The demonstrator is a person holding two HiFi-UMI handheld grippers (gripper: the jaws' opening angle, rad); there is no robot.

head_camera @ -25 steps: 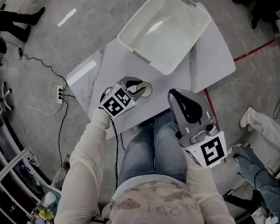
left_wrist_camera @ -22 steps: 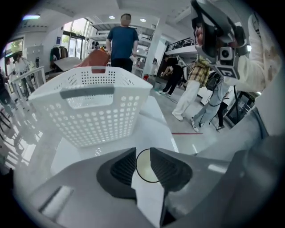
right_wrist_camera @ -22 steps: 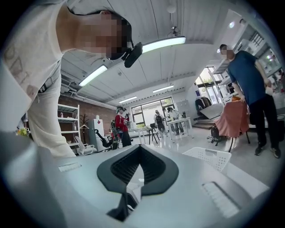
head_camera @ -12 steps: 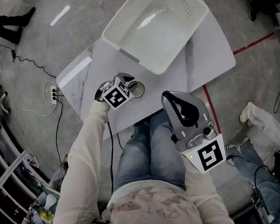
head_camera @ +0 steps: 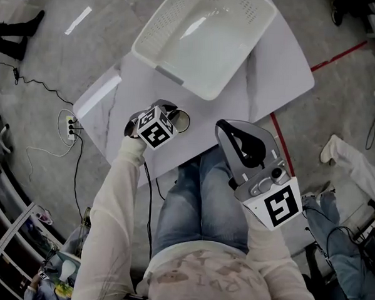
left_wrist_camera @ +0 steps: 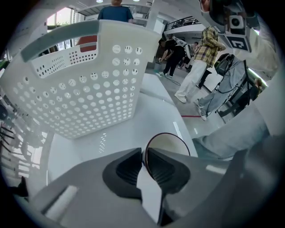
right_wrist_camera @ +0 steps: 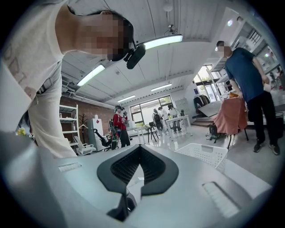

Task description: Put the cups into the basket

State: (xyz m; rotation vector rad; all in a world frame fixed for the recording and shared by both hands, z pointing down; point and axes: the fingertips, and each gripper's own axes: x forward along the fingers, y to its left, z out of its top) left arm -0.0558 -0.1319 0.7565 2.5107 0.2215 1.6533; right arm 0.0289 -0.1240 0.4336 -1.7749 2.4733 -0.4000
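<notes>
Left gripper (head_camera: 172,118) is clamped on the cup (head_camera: 182,119) wall, one jaw inside the rim and one outside; probably a rim pinch so the cup lifts mouth-up. Cup sits low over the table (head_camera: 276,66), short of the basket (head_camera: 161,31), not yet in. Right gripper (head_camera: 233,130): jaws together, empty, parked above the lap, clear of the path.

Overhead plus two low cameras
Head view looks steeply down; both gripper views face the basket (left_wrist_camera: 80,89), the left one close.
</notes>
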